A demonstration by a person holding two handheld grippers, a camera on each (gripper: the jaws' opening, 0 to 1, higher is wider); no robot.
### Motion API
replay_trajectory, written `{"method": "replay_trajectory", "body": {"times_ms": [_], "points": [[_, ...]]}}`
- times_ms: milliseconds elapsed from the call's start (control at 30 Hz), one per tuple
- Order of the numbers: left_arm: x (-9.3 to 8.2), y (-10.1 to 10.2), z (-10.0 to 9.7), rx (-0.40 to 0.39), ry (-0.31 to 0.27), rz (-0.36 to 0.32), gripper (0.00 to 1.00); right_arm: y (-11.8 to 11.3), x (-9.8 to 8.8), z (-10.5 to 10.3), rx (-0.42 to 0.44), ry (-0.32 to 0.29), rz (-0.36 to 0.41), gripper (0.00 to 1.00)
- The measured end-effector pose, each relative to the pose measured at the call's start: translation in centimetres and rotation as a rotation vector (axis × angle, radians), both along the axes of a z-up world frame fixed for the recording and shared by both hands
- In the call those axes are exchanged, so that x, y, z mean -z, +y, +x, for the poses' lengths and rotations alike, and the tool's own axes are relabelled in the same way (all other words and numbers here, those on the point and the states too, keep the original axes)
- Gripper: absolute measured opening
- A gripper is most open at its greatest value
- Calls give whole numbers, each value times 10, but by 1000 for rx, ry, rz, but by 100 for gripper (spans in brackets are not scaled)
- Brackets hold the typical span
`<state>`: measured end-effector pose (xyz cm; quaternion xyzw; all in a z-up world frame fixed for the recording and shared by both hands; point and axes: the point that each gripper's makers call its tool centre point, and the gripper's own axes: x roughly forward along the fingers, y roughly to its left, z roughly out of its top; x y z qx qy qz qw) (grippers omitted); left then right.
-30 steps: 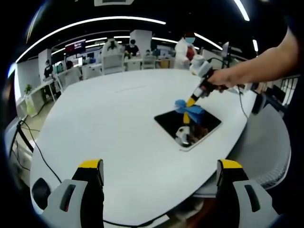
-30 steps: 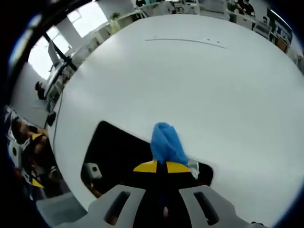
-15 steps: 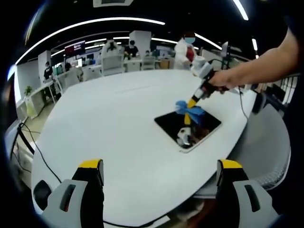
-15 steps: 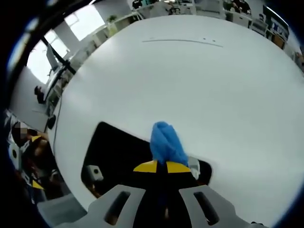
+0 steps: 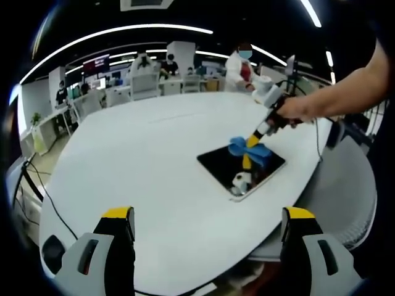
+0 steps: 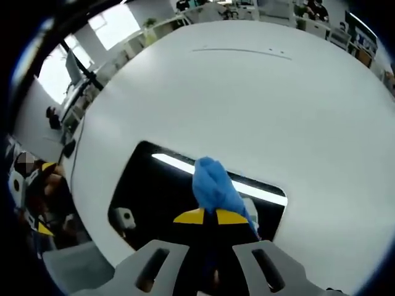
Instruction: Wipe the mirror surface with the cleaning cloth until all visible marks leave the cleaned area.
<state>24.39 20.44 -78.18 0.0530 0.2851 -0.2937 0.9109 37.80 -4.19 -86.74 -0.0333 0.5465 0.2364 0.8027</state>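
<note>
in the left gripper view, the left gripper hangs over the near edge of the large white oval table with its yellow-tipped jaws spread wide and nothing between them. far to the right, the flat dark rectangular mirror lies on the table, and the right gripper presses the bunched blue cleaning cloth onto its far part.

in the right gripper view, the right gripper has its jaws pinched together on the blue cleaning cloth, which sits on the mirror near its far edge, where a ceiling light reflects. marks are too small to tell. the loose mirror could slide under a hard stroke, or the cloth could slip out of the pinch.
</note>
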Motion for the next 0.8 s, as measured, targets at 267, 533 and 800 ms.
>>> {"method": "replay_trajectory", "body": {"times_ms": [267, 533, 800], "points": [[-1, -6, -5, 3, -2, -8, 99, -2, 0, -21, -9, -1, 4, 0], [-4, -8, -11, -1, -9, -7, 99, -4, -2, -36, -8, 0, 8, 0], [-7, -9, -15, 0, -15, -1, 99, -7, -2, -49, -9, 0, 13, 0]]}}
